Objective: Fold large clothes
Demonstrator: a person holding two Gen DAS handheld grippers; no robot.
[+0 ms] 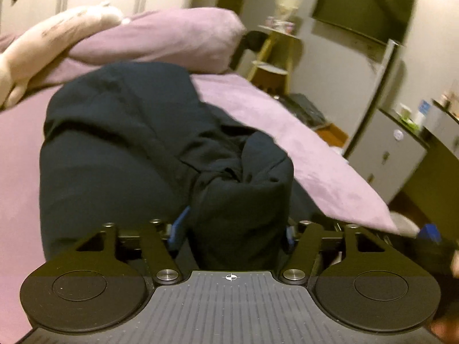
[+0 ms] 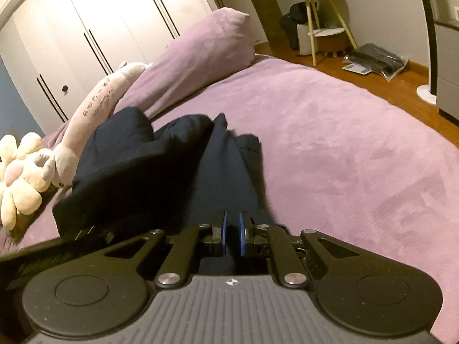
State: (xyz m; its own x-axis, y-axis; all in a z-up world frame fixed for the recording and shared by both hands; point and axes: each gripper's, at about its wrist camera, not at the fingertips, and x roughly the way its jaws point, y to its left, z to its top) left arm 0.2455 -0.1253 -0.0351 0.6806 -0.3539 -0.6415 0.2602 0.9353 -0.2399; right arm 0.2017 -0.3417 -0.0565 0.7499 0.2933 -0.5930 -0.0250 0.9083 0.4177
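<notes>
Left gripper (image 1: pixel 233 229) spread around bunched dark garment (image 1: pixel 129 149); right gripper (image 2: pixel 232 236) pinching its fabric. Purple pillow (image 2: pixel 209 46) and plush toy (image 2: pixel 25 169) crowd behind.

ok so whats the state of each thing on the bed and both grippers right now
dark garment: bunched in a heap on the bed, not folded flat
left gripper: jaws wide, a fold of the garment between them
right gripper: nearly shut on a garment edge
purple pillow: propped at the head
long plush: lying beside the garment
</notes>
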